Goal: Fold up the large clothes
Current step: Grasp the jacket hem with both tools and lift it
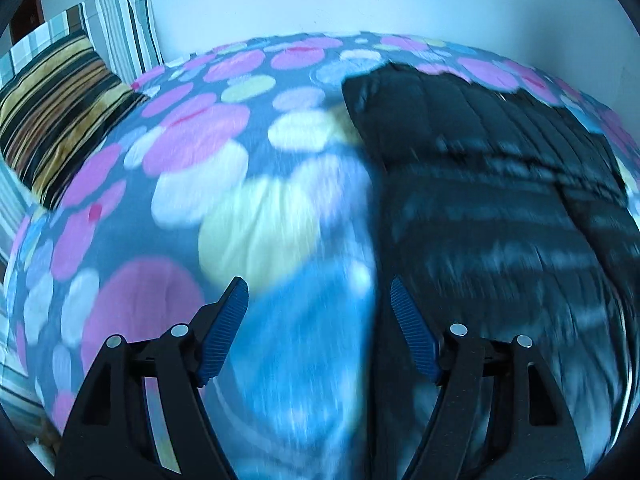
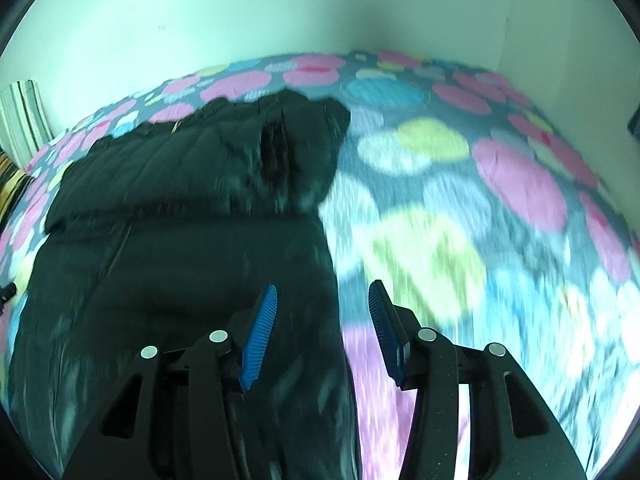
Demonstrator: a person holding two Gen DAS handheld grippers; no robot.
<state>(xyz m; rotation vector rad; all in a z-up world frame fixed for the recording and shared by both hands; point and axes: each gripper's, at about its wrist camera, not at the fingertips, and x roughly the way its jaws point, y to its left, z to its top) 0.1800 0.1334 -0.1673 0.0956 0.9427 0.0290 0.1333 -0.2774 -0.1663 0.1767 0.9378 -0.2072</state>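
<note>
On the bed's polka-dot bedspread (image 1: 192, 148) lies a black quilted jacket (image 2: 172, 248), part-folded, its top portion doubled over. Both claws are empty: the left gripper (image 1: 318, 320) is spread wide over the jacket's left edge, the right gripper (image 2: 322, 322) parted over its right edge. This looks like a pause between folds; the next move calls for pinching fresh edges.

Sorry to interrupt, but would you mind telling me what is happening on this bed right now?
A person is folding a black padded jacket on a bed with a spotted cover, holding one gripper in each hand. The left gripper and right gripper both hover over the jacket's edges, jaws open and holding nothing. The jacket looks partly folded. A striped cushion sits at the bed's far left.
</note>
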